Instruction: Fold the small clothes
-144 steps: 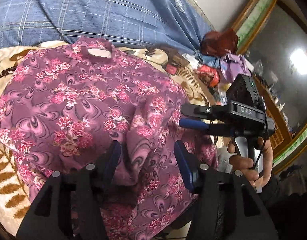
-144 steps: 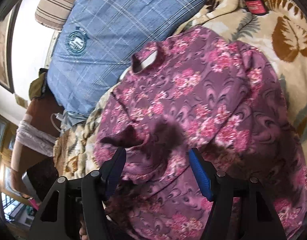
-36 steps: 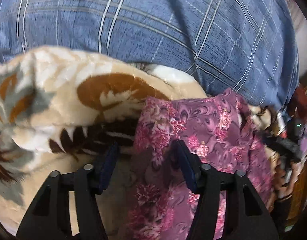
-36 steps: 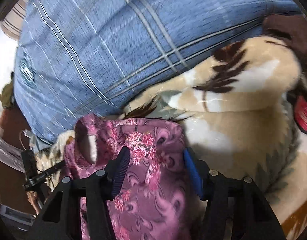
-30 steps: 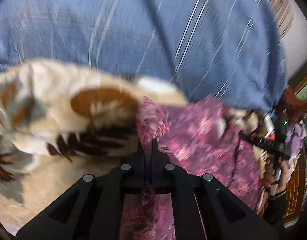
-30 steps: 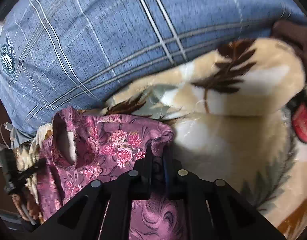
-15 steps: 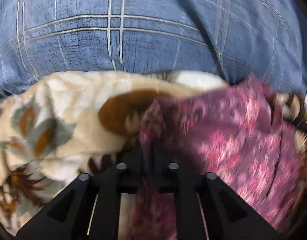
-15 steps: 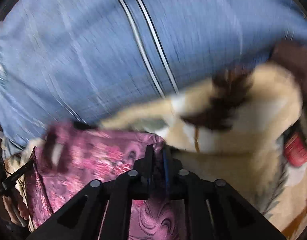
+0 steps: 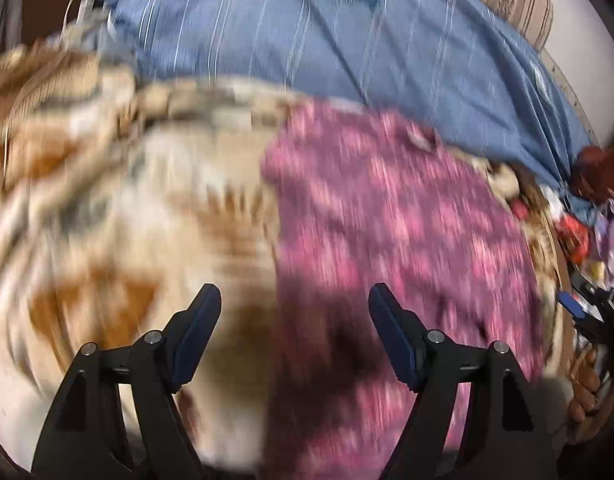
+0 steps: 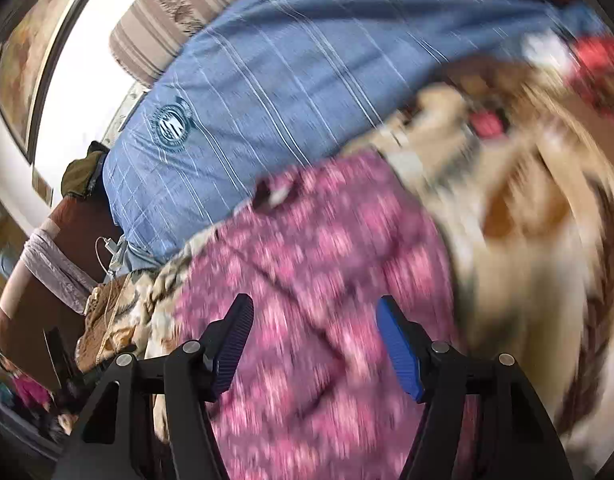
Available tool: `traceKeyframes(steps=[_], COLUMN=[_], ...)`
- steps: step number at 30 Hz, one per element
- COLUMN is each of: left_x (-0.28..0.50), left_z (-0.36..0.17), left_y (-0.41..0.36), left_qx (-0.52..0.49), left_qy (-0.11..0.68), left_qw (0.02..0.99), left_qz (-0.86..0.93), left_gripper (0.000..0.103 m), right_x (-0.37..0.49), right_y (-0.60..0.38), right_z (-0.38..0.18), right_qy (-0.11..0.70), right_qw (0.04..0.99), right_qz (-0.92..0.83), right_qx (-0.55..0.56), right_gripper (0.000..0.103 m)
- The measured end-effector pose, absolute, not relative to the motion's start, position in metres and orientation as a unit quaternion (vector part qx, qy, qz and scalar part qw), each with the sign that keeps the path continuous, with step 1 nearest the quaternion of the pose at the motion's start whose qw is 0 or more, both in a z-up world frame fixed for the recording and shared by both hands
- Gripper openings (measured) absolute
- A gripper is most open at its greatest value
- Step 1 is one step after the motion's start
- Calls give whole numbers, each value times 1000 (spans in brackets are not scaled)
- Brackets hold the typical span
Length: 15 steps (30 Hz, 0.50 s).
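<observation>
Both views blurred by motion. Purple flowered shirt (image 9: 391,216) spread on a tan leaf-patterned blanket (image 9: 119,208), collar end near a blue checked quilt (image 9: 347,40). Left tongs (image 9: 294,330) wide apart and empty, above the shirt's edge where it meets the blanket. Right tongs (image 10: 313,340) likewise wide apart and empty, over the shirt's middle. Probably between folds, cloth just released. Next likely needed: picking a fresh edge or corner, closing on it, carrying it across.
</observation>
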<state>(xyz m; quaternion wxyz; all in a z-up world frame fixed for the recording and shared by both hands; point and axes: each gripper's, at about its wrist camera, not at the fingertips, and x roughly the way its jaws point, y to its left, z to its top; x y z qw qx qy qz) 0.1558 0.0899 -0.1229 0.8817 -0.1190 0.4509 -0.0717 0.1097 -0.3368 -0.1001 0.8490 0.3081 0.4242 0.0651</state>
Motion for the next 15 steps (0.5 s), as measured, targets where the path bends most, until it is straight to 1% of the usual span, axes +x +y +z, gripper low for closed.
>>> traceKeyframes(steps=[5,7,10,12,15], left_x=[109,107,94,88,78], left_z=[-125,-127,-136,-144,-159], left_y=[66,66,77,82,85], left_qx=[-111,-117,-146,-148,-158], left_qy=[460,474,479,484,490], left_qw=[877,869,862,860,855], left_qz=[-83,-82,-77,-71,-65], left_gripper=[76,76,76,76,76], right_x=[69,61,51,45,40], right_y=[-348,-346,-325,-309,-286], right_z=[-115,-118,-109,-105,-109], right_qy=[429,433,424,421,431], right_qw=[847,840,847,850,843], right_qz=[45,52,85,105,131], right_qx=[311,324,309,298,293], right_gripper=[62,57,57,57,57])
